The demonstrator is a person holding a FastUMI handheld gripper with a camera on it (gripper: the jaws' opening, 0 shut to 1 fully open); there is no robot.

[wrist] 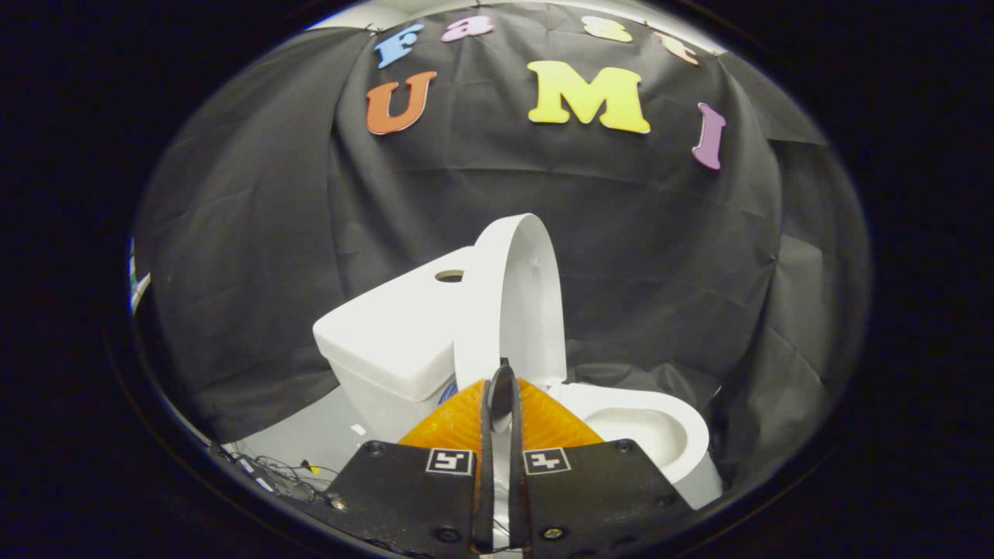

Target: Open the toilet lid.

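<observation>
A white toilet stands against the black cloth wall. Its lid (512, 303) is raised and stands nearly upright, leaning back toward the tank (388, 341). To the right of my fingers, the seat and the open bowl (652, 431) lie uncovered. My gripper (502, 380) is shut, its fingers pressed together with only a thin slit between them. The tips sit right at the lid's lower edge, just in front of the hinge area. Whether they touch the lid I cannot tell. Nothing is held between them.
The tank's top has a round hole (449, 276). A pale floor with thin cables (272, 470) lies left of the toilet. Black cloth (233, 233) hangs close behind and on both sides of the toilet.
</observation>
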